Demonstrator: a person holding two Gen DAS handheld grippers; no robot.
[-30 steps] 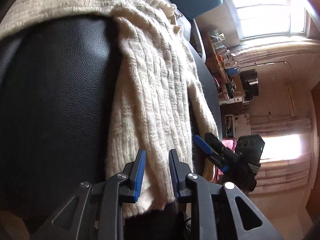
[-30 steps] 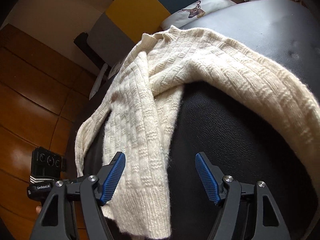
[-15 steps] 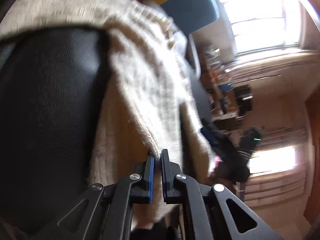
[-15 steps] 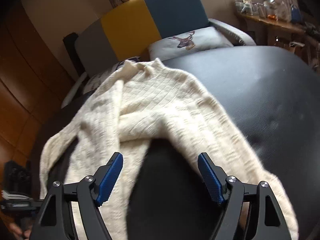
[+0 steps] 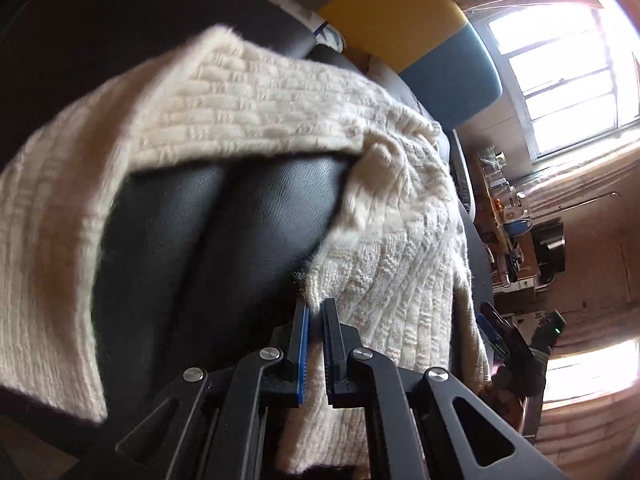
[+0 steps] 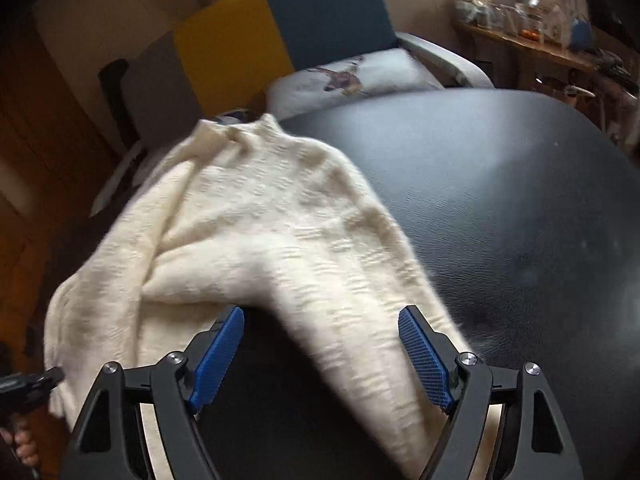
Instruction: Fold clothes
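Sweater (image 6: 256, 220) lies spread on black worktop (image 6: 500, 200), one sleeve trailing toward camera. Left gripper (image 5: 315, 312) jaws pinch a sweater edge. Right gripper (image 6: 320, 344) jaws wide, straddling the sleeve, gripping nothing.

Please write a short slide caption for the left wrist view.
Left tool shut on cream knit sweater edge above black leather surface.

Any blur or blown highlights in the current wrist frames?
Left wrist: window blown out, sweater smeared at left, sharp near the left gripper. Right wrist: sweater motion-blurred, right gripper crisp, dim corners, soft sheen on black surface.
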